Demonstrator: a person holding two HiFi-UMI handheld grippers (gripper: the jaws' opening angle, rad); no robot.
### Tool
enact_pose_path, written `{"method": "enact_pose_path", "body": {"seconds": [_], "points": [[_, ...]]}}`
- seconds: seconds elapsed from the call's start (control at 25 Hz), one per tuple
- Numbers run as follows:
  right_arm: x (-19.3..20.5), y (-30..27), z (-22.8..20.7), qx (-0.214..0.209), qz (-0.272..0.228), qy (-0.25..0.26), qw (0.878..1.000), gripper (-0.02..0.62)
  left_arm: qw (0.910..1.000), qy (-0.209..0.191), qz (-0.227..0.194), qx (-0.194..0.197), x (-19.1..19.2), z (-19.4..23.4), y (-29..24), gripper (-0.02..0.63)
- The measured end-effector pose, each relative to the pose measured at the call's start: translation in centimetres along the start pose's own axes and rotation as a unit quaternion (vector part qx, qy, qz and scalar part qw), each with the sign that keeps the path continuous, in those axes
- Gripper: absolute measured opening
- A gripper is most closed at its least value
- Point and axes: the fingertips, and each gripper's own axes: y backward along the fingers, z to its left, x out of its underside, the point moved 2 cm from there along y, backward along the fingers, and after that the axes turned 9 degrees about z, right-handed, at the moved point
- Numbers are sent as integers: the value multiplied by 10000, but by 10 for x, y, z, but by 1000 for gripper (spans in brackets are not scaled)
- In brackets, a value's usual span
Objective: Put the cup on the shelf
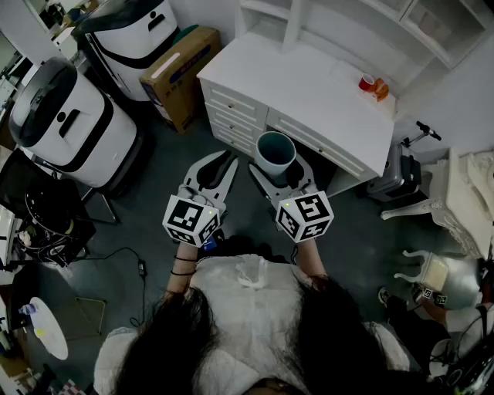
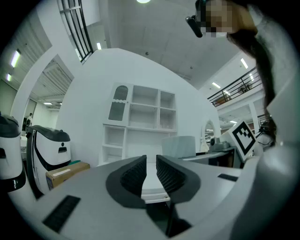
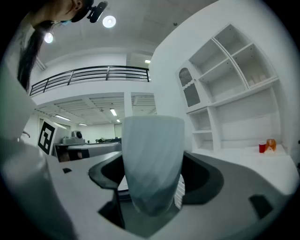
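A pale blue-grey ribbed cup point(image 1: 275, 153) stands upright between the jaws of my right gripper point(image 1: 278, 167), which is shut on it. In the right gripper view the cup point(image 3: 151, 161) fills the middle, with a dark pad on each side of it. My left gripper point(image 1: 223, 164) is beside it on the left, shut, with only a thin slit between its ribbed pads point(image 2: 132, 176) and nothing in them. Both point level toward a white desk point(image 1: 309, 92) with a white open shelf unit point(image 1: 351, 17) on top. That shelf unit point(image 3: 234, 75) also shows in both gripper views, ahead of the jaws.
A small red cup and an orange thing point(image 1: 372, 85) stand at the desk's far right. A cardboard box point(image 1: 181, 73) and two white machines point(image 1: 73, 123) stand to the left. A grey case point(image 1: 397, 173) and a white chair point(image 1: 432, 270) are at the right.
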Motion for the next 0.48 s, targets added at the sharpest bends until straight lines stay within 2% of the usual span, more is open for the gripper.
{"method": "enact_pose_path", "body": {"seconds": [0.48], "points": [[7,-19,16,49,51,-84,9999,339,9999,49,62,109,7,21,11,75]]}}
